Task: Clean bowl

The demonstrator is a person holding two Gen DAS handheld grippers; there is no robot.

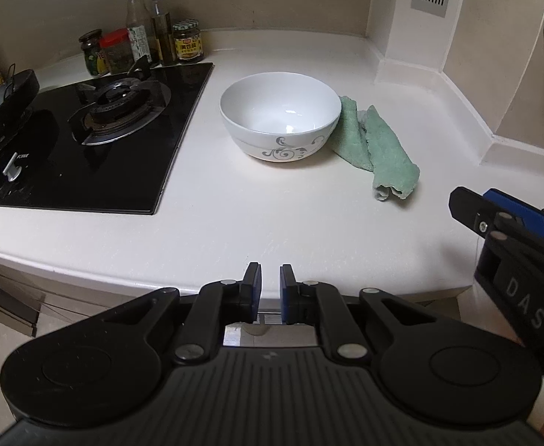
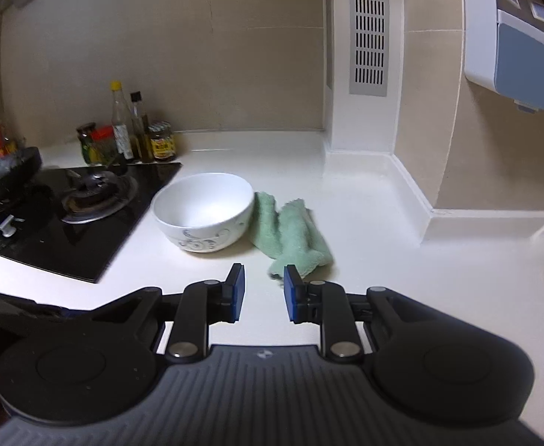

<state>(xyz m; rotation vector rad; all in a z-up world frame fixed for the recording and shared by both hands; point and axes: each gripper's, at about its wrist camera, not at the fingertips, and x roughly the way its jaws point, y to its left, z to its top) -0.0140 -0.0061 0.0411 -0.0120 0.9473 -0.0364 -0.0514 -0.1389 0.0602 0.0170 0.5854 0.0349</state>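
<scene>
A white bowl (image 1: 280, 115) with a grey floral pattern stands upright and empty on the white counter (image 1: 234, 215). A folded green cloth (image 1: 377, 148) lies against its right side. My left gripper (image 1: 270, 278) is open by a narrow gap, empty, at the counter's front edge, well short of the bowl. My right gripper (image 2: 264, 278) is open and empty, low over the counter, just in front of the cloth's near end (image 2: 294, 238), with the bowl (image 2: 203, 210) ahead to the left. The right gripper also shows at the right edge of the left wrist view (image 1: 494, 215).
A black gas hob (image 1: 86, 141) with a burner lies left of the bowl. Several sauce bottles and jars (image 1: 149, 37) stand behind it by the wall. A dark pan (image 2: 4, 171) sits at far left. A tiled column with a vent (image 2: 368, 29) rises at right.
</scene>
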